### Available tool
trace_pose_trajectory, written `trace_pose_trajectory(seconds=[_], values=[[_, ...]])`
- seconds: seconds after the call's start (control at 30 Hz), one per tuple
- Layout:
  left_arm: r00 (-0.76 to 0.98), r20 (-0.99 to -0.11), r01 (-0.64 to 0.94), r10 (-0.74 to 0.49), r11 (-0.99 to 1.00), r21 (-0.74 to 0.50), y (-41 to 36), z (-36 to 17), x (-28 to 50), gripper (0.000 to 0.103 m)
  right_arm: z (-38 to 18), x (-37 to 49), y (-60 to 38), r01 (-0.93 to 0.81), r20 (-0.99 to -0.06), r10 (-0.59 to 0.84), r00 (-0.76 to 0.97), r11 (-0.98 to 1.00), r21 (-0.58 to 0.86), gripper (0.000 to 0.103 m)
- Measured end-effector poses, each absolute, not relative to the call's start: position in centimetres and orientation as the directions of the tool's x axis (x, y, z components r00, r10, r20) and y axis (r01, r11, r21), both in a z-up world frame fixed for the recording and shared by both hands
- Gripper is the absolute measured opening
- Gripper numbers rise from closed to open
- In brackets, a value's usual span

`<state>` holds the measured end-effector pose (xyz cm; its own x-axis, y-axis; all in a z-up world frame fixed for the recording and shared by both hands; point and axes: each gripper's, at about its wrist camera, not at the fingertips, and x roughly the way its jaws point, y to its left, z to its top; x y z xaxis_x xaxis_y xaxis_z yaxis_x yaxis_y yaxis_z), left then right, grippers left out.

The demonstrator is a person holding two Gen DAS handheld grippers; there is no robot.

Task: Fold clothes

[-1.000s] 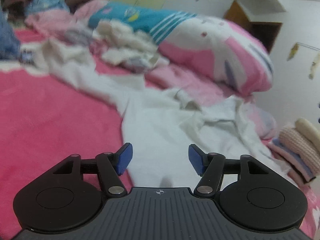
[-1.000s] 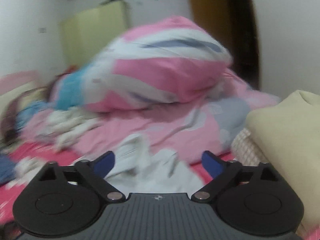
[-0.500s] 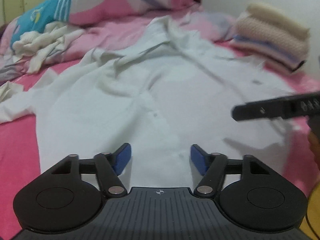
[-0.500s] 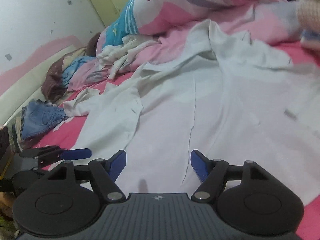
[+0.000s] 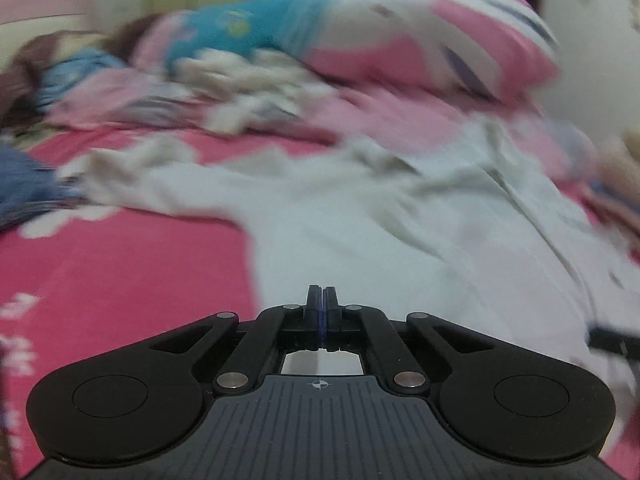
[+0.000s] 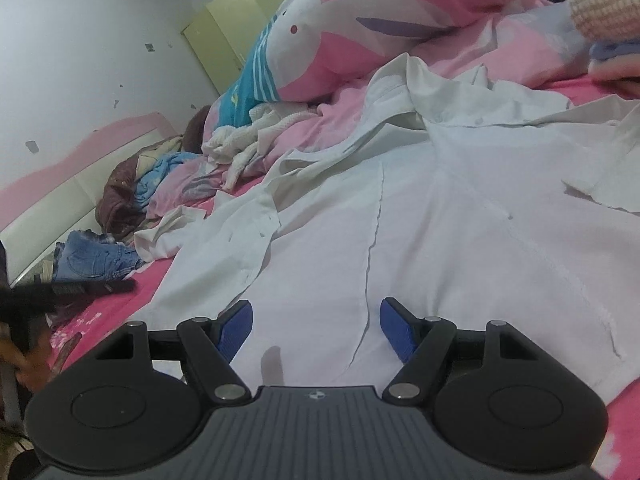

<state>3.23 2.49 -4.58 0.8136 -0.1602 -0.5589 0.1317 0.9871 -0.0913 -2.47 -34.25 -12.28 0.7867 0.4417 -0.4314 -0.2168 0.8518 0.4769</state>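
The large white button-front cotton shirt (image 6: 460, 232) lies spread and unfolded across the pink bed blanket (image 5: 120, 272), filling the frame's centre. The left hand-held gripper (image 5: 322, 300) is pressed together, apparently on nothing. The right hand-held gripper (image 6: 316, 326) hovers spread over the hem. Folding looks barely begun; a folded stack (image 6: 604, 20) waits at upper right.

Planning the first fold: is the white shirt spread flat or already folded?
Spread, not folded: the white shirt lies open across the pink bedcover, one sleeve out sideways, collar end rumpled.
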Motion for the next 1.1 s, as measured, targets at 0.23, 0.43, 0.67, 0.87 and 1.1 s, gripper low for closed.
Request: trace_pose_trajectory(seconds=[0.23, 0.43, 0.67, 0.87, 1.1], values=[[0.714, -0.620, 0.295, -0.324, 0.943, -0.153, -0.4, -3.5, 3.3, 0.036, -12.5, -2.6, -34.2, -0.214, -0.423, 0.438, 0.793, 0.851, 0.479, 0.074], [0.621, -0.725, 0.478, -0.297, 0.877, 0.050, -10.4, -6.9, 2.5, 0.079, -12.5, -2.7, -34.0, -0.216, -0.422, 0.433, 0.797, 0.856, 0.470, 0.074], [0.606, -0.730, 0.480, -0.317, 0.877, 0.018, -10.8, -8.6, 3.1, 0.036, -12.8, -2.9, -34.5, -0.222, -0.399, 0.446, 0.801, 0.840, 0.495, 0.074], [0.716, -0.656, 0.325, -0.240, 0.946, 0.009, -6.1, -6.3, 3.3, 0.004, -12.7, -2.9, -34.7, -0.221, -0.393, 0.449, 0.803, 0.835, 0.503, 0.074], [0.802, -0.594, -0.075, 0.062, 0.997, 0.002, 7.7, -3.1, 3.9, 0.004, -12.7, -2.9, -34.6, -0.220, -0.396, 0.446, 0.803, 0.839, 0.498, 0.074]])
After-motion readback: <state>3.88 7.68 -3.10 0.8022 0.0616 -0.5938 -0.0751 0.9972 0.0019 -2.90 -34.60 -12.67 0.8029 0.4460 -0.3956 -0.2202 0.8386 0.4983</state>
